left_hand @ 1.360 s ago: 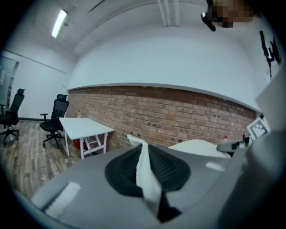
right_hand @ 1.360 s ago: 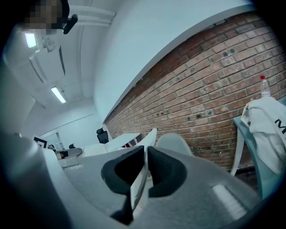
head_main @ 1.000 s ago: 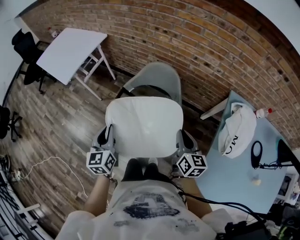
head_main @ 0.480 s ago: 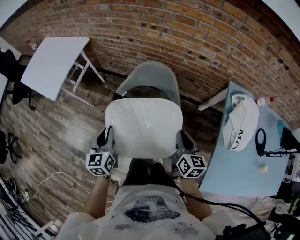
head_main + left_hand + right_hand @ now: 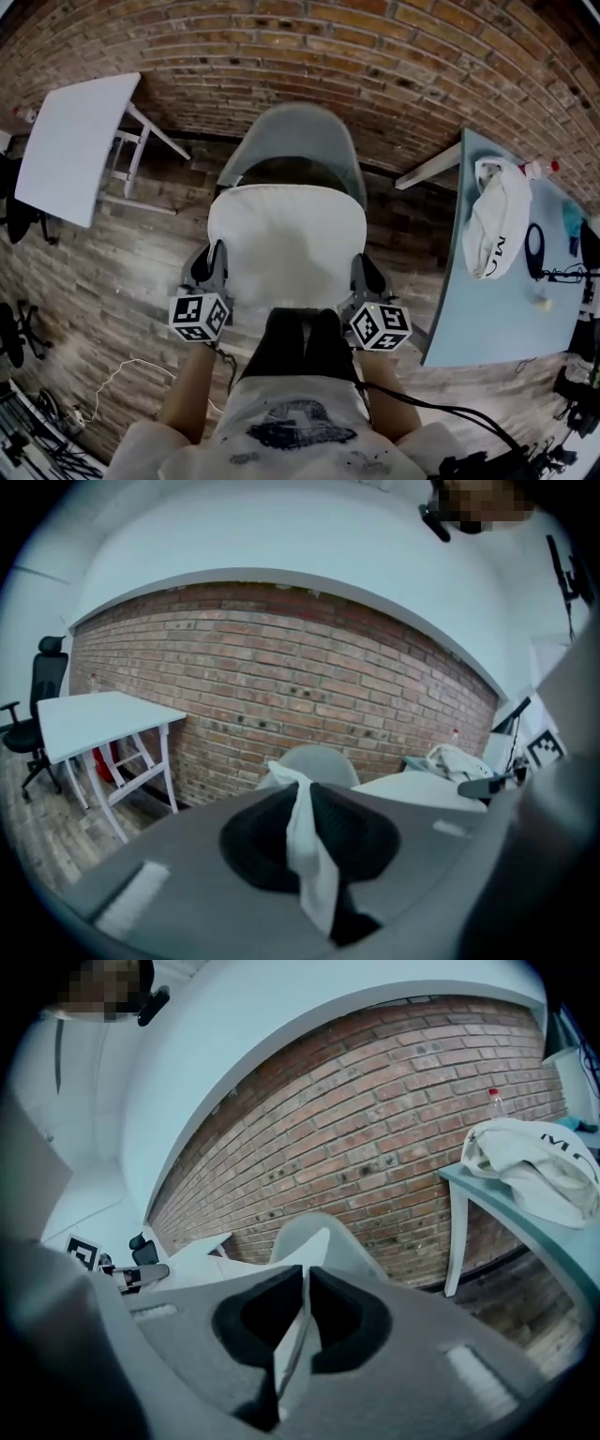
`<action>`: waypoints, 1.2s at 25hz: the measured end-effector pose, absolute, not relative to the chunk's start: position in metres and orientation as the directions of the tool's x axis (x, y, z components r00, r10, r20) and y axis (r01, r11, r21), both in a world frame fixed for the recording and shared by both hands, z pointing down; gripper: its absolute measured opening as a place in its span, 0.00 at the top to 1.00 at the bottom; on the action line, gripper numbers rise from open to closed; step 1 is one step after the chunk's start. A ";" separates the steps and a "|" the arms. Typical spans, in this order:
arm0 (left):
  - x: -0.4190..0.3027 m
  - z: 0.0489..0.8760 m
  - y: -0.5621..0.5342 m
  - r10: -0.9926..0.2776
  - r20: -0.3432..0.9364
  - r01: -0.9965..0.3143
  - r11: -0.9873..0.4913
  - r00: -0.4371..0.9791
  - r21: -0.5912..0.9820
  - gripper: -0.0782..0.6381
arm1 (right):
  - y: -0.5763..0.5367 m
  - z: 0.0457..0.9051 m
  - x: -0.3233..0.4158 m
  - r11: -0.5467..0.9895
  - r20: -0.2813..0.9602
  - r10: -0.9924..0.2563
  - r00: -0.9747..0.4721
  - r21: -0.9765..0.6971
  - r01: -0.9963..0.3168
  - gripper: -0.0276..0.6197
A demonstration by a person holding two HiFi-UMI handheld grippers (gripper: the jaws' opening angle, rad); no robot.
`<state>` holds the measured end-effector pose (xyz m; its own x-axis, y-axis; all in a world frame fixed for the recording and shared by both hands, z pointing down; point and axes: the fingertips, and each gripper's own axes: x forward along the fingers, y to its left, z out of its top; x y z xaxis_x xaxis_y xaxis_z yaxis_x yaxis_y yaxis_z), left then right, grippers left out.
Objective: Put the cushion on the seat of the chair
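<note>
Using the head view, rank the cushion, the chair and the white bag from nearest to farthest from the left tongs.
1. The cushion: clamped at its left edge by the left tongs.
2. The chair: just ahead, beyond the cushion.
3. The white bag: far right, on the blue table.

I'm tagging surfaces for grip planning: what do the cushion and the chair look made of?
The cushion looks like white cloth over soft filling: it is matt, and its edge creases where the left gripper pinches it. The chair is probably moulded plastic: a pale grey, smooth, seamless curved shell.
</note>
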<state>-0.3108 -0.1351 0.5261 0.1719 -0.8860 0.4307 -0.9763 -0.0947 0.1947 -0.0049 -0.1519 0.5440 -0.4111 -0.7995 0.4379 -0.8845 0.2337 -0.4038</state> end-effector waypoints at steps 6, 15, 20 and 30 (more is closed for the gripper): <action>-0.315 0.574 -0.159 -0.862 0.457 -0.969 -0.136 0.219 0.207 0.86 | -0.161 0.590 -0.005 0.165 0.474 -0.808 -0.351 -0.390 -0.906 0.93; -0.330 0.656 -0.178 -0.839 0.486 -0.963 -0.148 0.243 0.227 0.86 | -0.168 0.672 -0.021 0.120 0.517 -0.800 -0.303 -0.358 -0.926 0.93; -0.333 0.698 -0.191 -0.828 0.500 -0.962 -0.161 0.254 0.222 0.86 | -0.175 0.713 -0.021 0.092 0.536 -0.798 -0.275 -0.342 -0.935 0.92; -0.344 0.779 -0.200 -0.809 0.529 -0.963 -0.164 0.255 0.214 0.86 | -0.179 0.790 -0.033 0.082 0.556 -0.790 -0.257 -0.319 -0.944 0.92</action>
